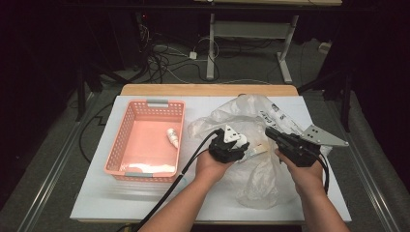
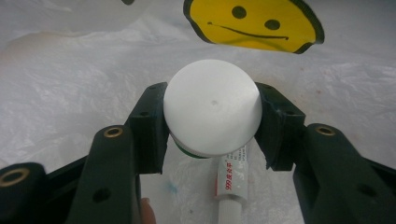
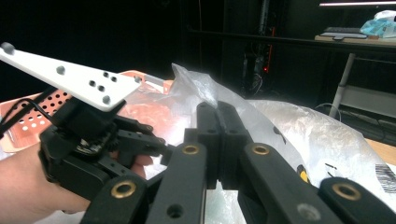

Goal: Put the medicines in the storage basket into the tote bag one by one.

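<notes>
A clear plastic bag [image 1: 251, 121] lies crumpled on the white table top [image 1: 121, 198]. My left gripper [image 1: 236, 145] reaches into it. In the left gripper view its jaws press on both sides of a round white-capped jar [image 2: 212, 109] with a green rim under the cap. A small tube with red print [image 2: 229, 179] lies just below the jar. My right gripper [image 1: 275, 136] is shut, its jaws [image 3: 217, 135] pinching the bag's film [image 3: 196, 86], which rises behind them. The left gripper [image 3: 140, 142] sits close beside it.
A pink perforated basket [image 1: 126, 130] stands at the left with a small white item [image 1: 172, 137] inside. A yellow smiley print [image 2: 254, 23] shows on the bag. Beyond the table's far edge are desk legs [image 1: 211, 48] and floor cables [image 1: 164, 58].
</notes>
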### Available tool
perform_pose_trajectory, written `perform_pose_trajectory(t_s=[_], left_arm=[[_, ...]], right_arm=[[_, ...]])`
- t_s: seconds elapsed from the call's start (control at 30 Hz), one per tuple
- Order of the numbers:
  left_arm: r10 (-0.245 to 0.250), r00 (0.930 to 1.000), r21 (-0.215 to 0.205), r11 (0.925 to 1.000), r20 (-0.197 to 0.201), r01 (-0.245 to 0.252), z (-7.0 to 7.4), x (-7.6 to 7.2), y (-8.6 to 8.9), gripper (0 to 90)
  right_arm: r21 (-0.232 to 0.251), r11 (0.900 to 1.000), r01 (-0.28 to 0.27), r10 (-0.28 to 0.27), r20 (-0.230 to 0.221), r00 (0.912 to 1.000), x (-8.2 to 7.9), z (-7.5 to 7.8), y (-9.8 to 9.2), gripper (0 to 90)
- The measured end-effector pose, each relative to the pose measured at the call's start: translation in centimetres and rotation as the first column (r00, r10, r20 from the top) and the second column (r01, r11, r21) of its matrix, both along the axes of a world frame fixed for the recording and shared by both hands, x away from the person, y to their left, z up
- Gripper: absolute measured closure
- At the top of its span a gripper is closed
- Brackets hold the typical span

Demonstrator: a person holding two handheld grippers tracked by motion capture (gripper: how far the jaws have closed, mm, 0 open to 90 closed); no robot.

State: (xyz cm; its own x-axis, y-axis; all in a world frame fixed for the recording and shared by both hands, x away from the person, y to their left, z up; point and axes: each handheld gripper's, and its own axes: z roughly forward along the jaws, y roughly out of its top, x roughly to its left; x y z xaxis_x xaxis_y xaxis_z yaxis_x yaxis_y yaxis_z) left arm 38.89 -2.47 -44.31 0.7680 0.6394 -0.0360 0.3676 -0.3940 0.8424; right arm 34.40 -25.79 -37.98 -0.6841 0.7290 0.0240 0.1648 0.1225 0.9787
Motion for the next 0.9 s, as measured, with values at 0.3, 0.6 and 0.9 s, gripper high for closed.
perform_pose_trajectory(t_s=[0.3,0.6,0.9], left_arm=[[0.016,0.9998,-0.008,0.9998,-0.008,-0.016,-0.8,0.8,-0.8,48.8],[0.033,0.9989,0.019,0.9993,-0.033,-0.032,-1.9,1.5,-1.2,48.7],[0.036,0.9972,0.025,0.9991,-0.066,-0.034,-2.9,1.9,-1.6,48.7]], right_arm=[[-0.002,1.000,0.001,-0.001,-0.003,1.0000,0.0,0.0,0.0,90.0],[0.000,1.000,0.002,-0.002,-0.004,1.0000,0.0,-0.1,0.0,90.0],[-0.003,1.000,0.002,-0.002,-0.010,1.0000,0.1,-0.2,0.1,90.0]])
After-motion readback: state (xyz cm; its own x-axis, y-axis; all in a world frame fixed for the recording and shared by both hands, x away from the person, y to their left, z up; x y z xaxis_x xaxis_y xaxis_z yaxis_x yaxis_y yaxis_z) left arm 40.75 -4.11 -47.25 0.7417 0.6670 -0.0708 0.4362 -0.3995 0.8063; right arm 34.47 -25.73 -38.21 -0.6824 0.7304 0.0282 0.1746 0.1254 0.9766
